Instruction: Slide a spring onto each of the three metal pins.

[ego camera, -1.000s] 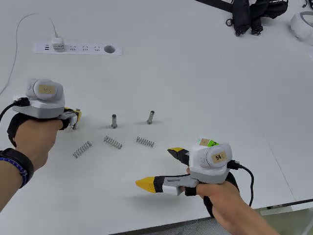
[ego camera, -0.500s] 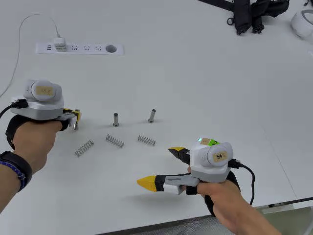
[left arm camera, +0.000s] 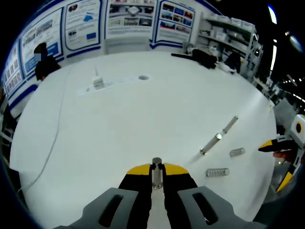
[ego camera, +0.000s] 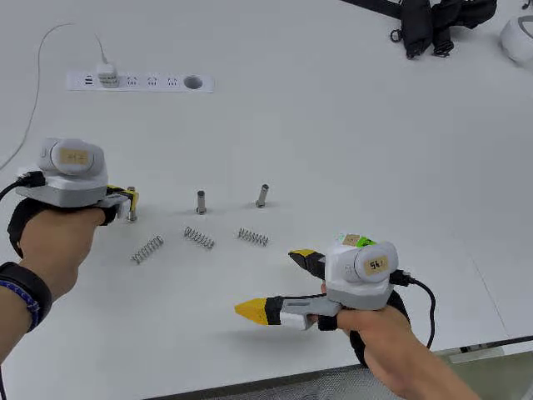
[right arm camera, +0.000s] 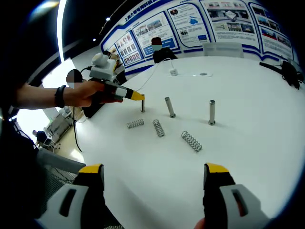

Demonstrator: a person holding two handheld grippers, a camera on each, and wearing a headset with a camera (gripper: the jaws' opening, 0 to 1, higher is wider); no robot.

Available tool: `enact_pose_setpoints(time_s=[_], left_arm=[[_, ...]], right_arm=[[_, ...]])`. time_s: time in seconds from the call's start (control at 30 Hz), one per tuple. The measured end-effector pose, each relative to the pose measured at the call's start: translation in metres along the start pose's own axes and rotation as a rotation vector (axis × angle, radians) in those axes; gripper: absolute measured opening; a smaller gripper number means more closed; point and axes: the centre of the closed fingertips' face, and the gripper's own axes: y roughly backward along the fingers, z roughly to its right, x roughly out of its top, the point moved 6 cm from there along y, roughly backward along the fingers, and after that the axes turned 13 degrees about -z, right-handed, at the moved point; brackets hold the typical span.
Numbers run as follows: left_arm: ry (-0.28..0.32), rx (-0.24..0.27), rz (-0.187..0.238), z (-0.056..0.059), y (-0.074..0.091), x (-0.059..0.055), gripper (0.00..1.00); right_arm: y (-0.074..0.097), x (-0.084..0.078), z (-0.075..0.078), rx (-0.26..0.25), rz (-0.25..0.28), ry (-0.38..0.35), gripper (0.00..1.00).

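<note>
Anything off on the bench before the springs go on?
Nothing stands out. The three pins stand upright, the left one in the shut left gripper; three springs lie loose on the table, none visibly bent. Right gripper open, empty.

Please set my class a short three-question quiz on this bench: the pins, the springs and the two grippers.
1. True or false: a spring is already on a pin.
2. The left gripper is shut on: A a spring; B the leftmost pin; C nothing.
3. How do the jaws of the right gripper stand, and what is between them?

Key
1. False: all three springs lie flat on the table, and the pins stand bare.
2. B.
3. Open, with nothing between them.
</note>
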Motion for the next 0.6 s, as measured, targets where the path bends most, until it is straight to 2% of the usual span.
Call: enact_pose_setpoints(time_s=[0.6], left_arm=[[0.004, 0.002, 0.005, -0.0014, 0.0035, -0.0057, 0.07]], right_arm=[[-0.0012, -0.002, -0.0018, 0.004, -0.003, -0.002, 0.87]])
